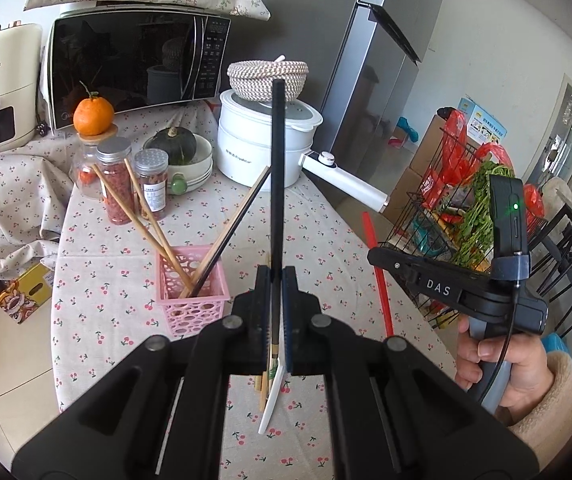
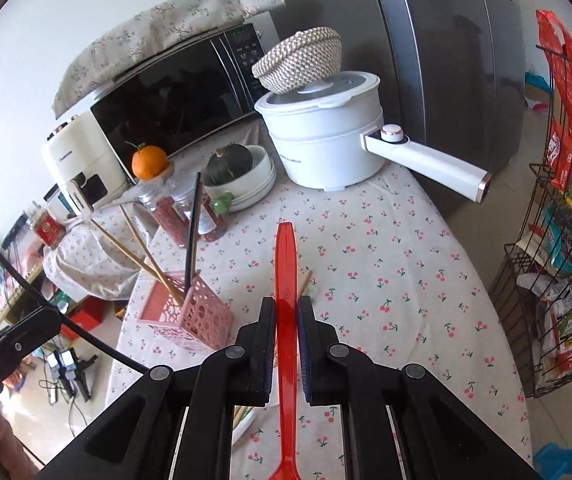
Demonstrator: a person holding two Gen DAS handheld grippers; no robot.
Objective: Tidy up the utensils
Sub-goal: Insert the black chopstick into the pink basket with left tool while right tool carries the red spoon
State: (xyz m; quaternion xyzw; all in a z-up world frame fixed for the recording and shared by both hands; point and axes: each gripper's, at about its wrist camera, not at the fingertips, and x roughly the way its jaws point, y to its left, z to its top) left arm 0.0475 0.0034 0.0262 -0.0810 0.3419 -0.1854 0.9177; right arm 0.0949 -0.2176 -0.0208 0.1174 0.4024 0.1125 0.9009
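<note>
Gripping a black chopstick [image 1: 277,168] in the left claw [image 1: 277,280], both fingers pressed tight against it and the stick pointing up and away over the table [image 1: 326,232]. Pinching a red plastic utensil [image 2: 286,272] in the right claw [image 2: 286,312], handle running forward between the closed pads — working end cut off at the bottom edge, so spoon or fork impossible to tell. Standing on the cherry-print cloth to the left, a pink perforated basket [image 1: 190,292] holding two wooden chopsticks [image 1: 134,200] and a dark pair [image 1: 238,220], all leaning. Appearing only in the left view: more utensils lying flat under the claw (a white one [image 1: 272,400] beside a wooden stick [image 1: 263,394]) — mostly hidden in the right view.
</note>
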